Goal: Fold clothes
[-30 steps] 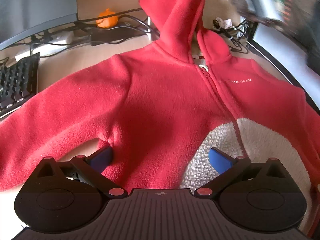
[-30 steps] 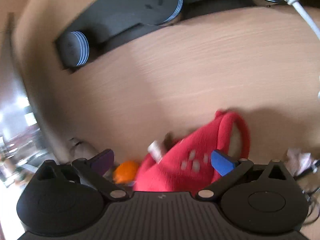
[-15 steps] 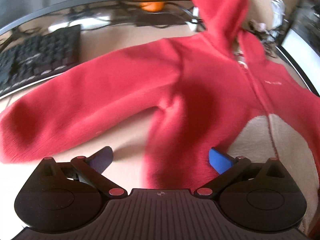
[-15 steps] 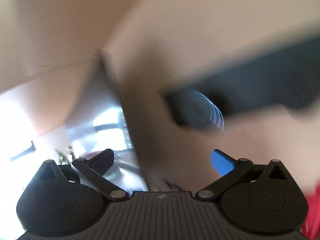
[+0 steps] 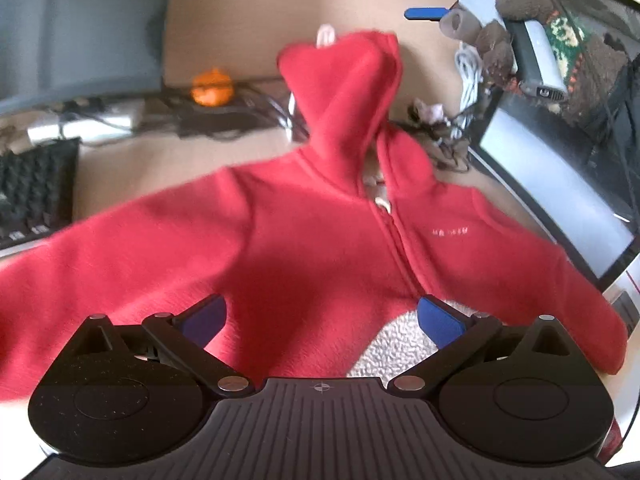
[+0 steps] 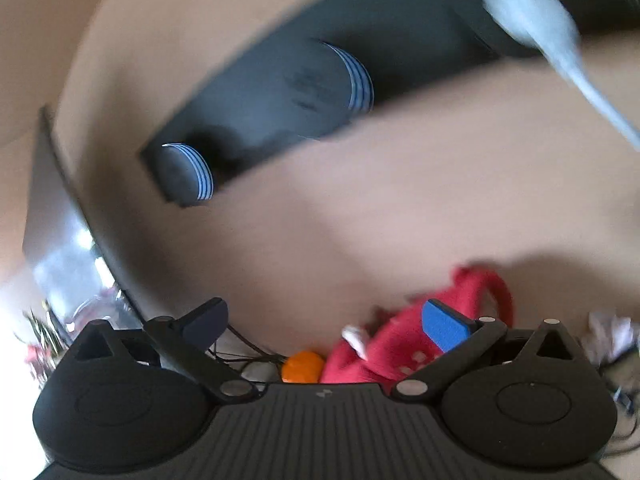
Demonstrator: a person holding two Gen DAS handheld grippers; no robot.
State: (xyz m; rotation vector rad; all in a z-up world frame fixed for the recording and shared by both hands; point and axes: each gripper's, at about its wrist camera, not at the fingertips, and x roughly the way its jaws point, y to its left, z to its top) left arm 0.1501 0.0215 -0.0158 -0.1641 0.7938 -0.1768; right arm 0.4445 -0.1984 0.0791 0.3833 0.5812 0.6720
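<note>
A red fleece hooded jacket (image 5: 320,240) with a white fleece lower panel (image 5: 400,344) lies front up on the wooden desk, sleeves spread to both sides, zip shut. Its hood (image 5: 344,80) leans up against the back wall. My left gripper (image 5: 320,316) is open and empty, hovering over the jacket's lower front. My right gripper (image 6: 326,320) is open and empty; it points at the wall above the hood (image 6: 420,340), which shows just past its fingers. The right gripper also shows at the top right of the left wrist view (image 5: 480,8), beyond the hood.
A black keyboard (image 5: 36,184) sits at the left. An orange fruit (image 5: 212,86), cables and a power strip (image 5: 112,120) line the back edge. A laptop (image 5: 560,200) stands at the right. A dark shelf with striped discs (image 6: 280,100) hangs on the wall.
My left gripper swung left toward the sleeve, then back over the jacket's middle. My right gripper swept up the wall and returned above the hood. Both stayed open.
</note>
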